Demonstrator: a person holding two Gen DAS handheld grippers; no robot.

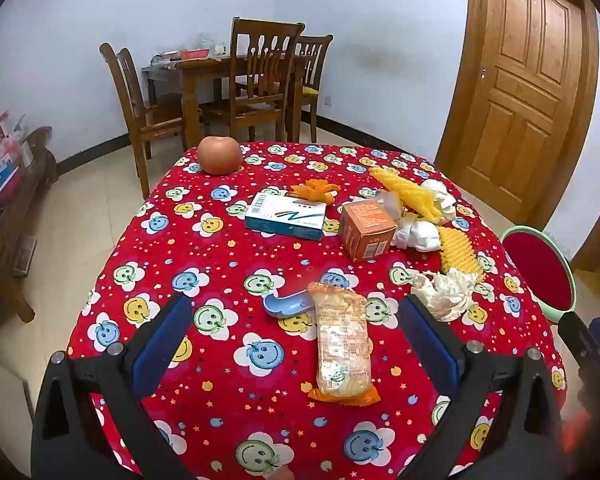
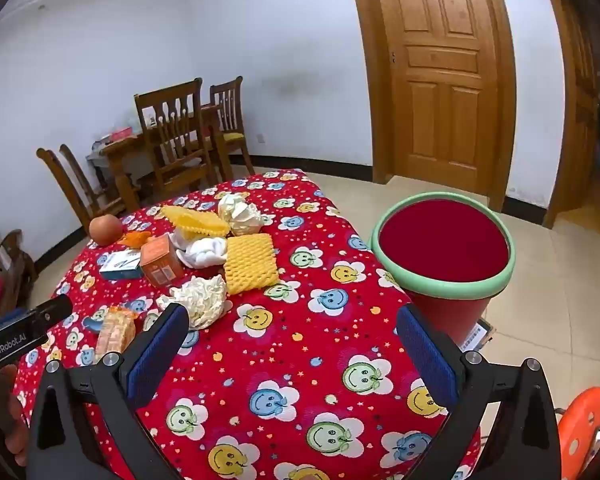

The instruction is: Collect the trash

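Wrapper [image 1: 342,344] on tablecloth [image 1: 228,264], between spread left tongs [image 1: 296,344].

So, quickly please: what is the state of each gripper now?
Left gripper: open, holding nothing.
Right gripper: open, holding nothing.

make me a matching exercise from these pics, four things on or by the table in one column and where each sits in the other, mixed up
Things:
1. apple
2. snack wrapper
3. bin
4. orange box

Places:
a. off the table's right edge, on the floor
b. far left corner of the table
c. mid-table, right of the white-and-teal box
d. near edge, between the open left gripper fingers' line of view

Pairs: 1-b, 2-d, 3-a, 4-c
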